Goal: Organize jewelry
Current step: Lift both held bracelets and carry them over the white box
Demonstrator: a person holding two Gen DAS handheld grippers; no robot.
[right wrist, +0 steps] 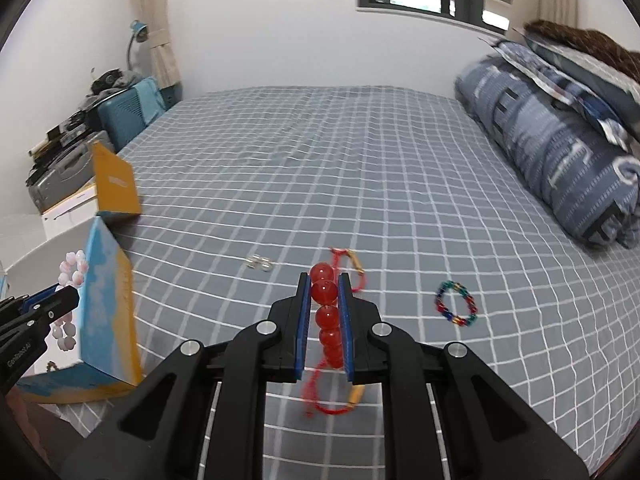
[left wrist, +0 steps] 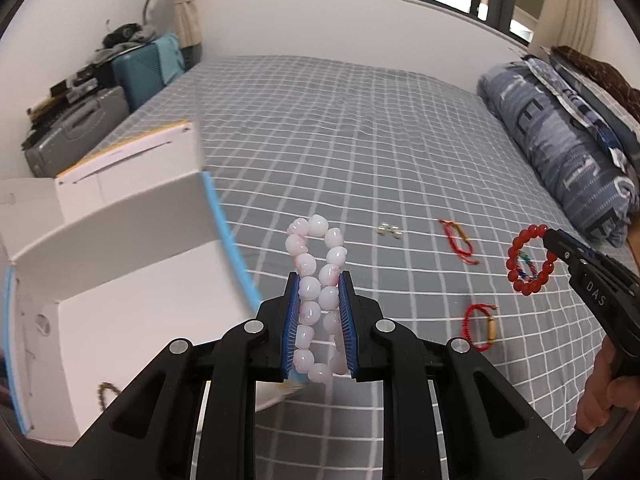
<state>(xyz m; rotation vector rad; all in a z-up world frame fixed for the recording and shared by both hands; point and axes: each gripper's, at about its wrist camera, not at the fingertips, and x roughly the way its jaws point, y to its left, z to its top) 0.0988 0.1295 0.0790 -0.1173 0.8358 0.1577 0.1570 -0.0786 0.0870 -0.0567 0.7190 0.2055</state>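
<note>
My left gripper [left wrist: 319, 276] is shut on a pink-white bead bracelet [left wrist: 316, 256], held in the air beside the open white box [left wrist: 120, 240]; the bracelet also shows in the right wrist view [right wrist: 74, 270]. My right gripper [right wrist: 323, 278] is shut on a red bead bracelet [right wrist: 325, 300], also in the left wrist view [left wrist: 528, 260], held above the bed. On the bed lie two red cord bracelets [left wrist: 458, 240] [left wrist: 480, 326], a small silver piece [left wrist: 389, 232] and a multicoloured bead bracelet [right wrist: 456, 304]. A brown bead bracelet [left wrist: 106, 394] lies inside the box.
The grey checked bed sheet [left wrist: 340, 140] fills the view. A rolled blue quilt [left wrist: 560, 140] and pillows lie along the right. Suitcases [left wrist: 80, 128] and clutter stand at the left beyond the bed. The box's flaps [right wrist: 116, 184] stand open.
</note>
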